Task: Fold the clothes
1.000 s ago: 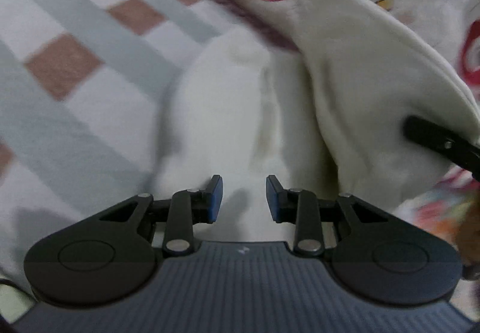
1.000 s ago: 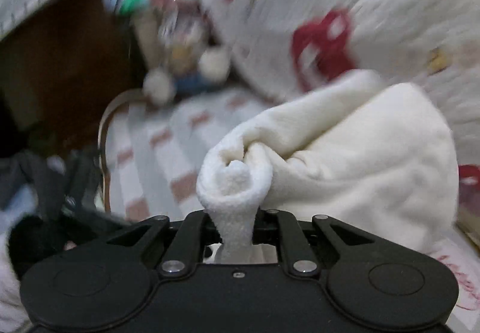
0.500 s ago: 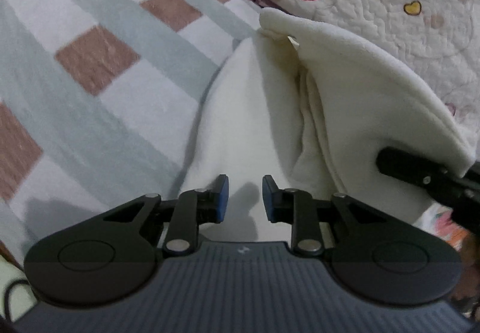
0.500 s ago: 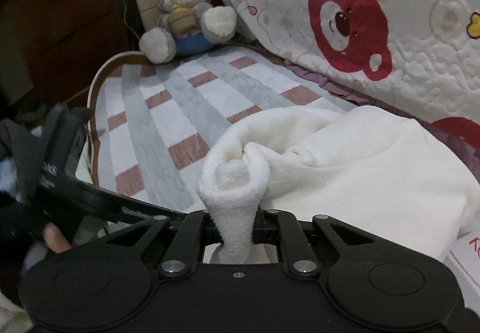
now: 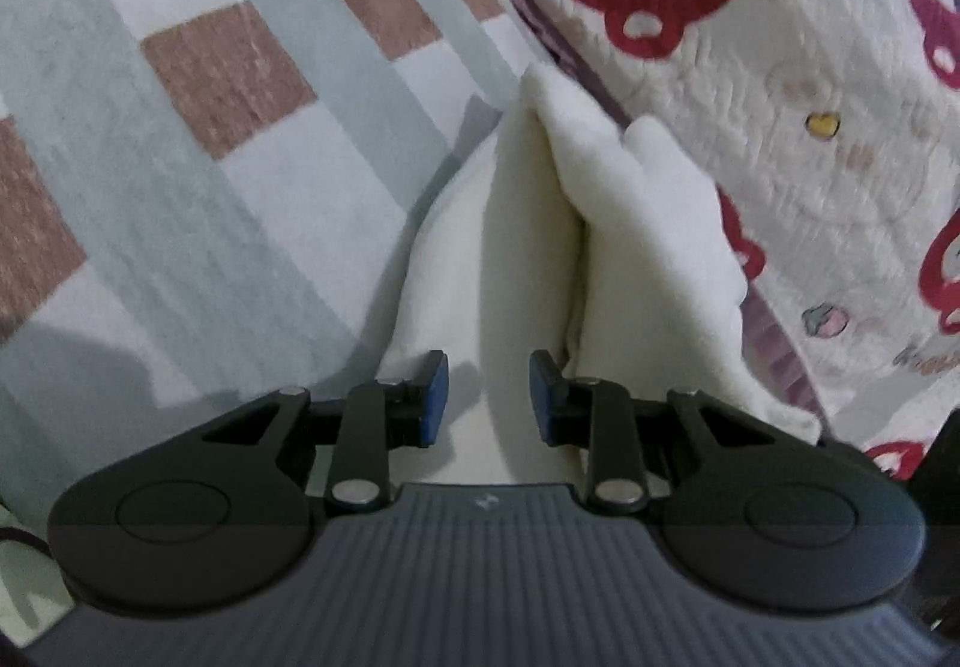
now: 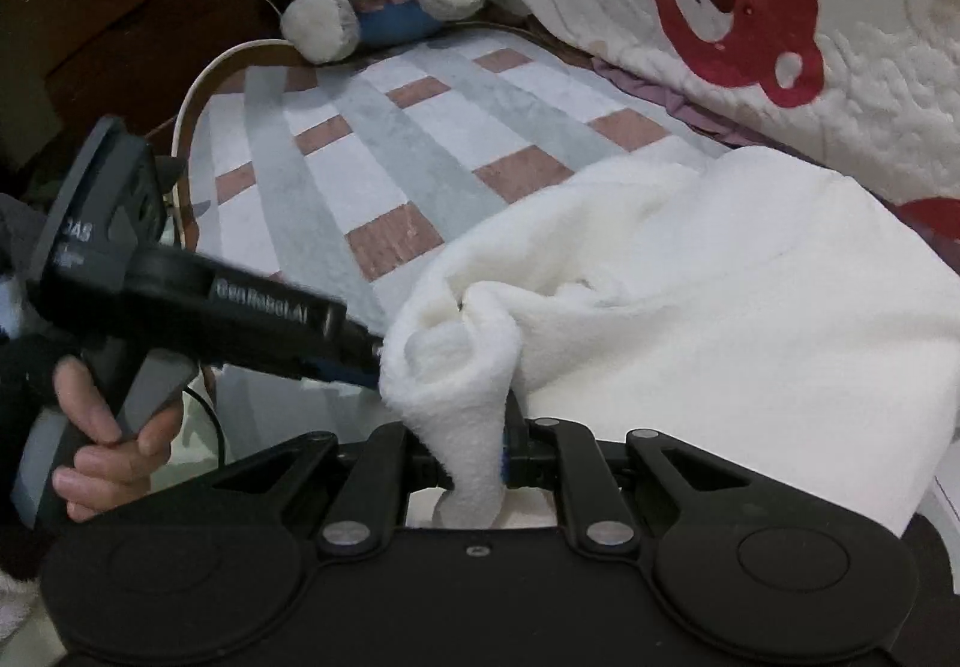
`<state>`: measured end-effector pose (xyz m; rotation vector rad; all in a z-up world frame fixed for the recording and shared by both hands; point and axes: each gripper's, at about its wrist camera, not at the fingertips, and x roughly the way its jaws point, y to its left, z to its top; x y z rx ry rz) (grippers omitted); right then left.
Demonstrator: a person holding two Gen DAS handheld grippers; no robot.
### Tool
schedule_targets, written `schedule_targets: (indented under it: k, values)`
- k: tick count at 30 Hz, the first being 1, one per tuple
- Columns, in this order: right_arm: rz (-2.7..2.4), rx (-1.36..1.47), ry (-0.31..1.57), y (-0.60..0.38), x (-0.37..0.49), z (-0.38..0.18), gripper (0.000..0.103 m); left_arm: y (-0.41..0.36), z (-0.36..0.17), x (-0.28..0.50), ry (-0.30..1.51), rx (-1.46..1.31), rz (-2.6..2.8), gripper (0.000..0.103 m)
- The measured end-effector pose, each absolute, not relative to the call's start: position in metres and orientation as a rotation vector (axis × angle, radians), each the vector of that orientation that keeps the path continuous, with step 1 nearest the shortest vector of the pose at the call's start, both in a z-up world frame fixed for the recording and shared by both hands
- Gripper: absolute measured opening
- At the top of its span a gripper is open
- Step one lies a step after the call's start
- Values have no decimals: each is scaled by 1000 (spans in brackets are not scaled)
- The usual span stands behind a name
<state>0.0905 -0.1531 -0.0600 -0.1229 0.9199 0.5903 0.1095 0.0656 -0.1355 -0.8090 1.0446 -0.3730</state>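
Cream fleece (image 6: 750, 307) lies bunched on the checked bed (image 6: 384, 138) by the bear quilt (image 6: 780, 6), right gripper (image 6: 474, 472) clamped on a twisted corner, left gripper (image 5: 489, 397) open over a fold, so keep that corner taut and pinch squarely.

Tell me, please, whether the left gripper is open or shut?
Open. The left gripper has a clear gap between its jaws, with the white garment lying beneath, ungripped.
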Motion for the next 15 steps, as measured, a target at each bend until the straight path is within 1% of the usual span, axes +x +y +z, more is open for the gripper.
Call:
schedule_targets:
  k: [2,3,4,5,7,11,13,15]
  values:
    - [584,-178,880,-144,84,-59,21,71,-134,110,1026,-845,-398,32]
    - [585,-194,868,-141,80,-59,26,73,-134,109,1019,-871,-414,33]
    - [587,-205,856,-139,76,-59,35,74,-134,109,1017,-893,-428,33]
    - [602,-181,857,-141,73,-56,38,73,-133,109,1018,-907,-439,34]
    - [639,-45,897,-155,71,-49,39,69,-130,108,1029,-903,-448,35]
    - [651,295,886,-212,59,-38,39,65,-118,104,1003,-845,-439,36]
    - [570,220,823,-232,47,-33,39,62,-112,102,990,-816,-435,36]
    - [496,64,794,-243,29,-31,40,62,-104,100,956,-812,-450,36]
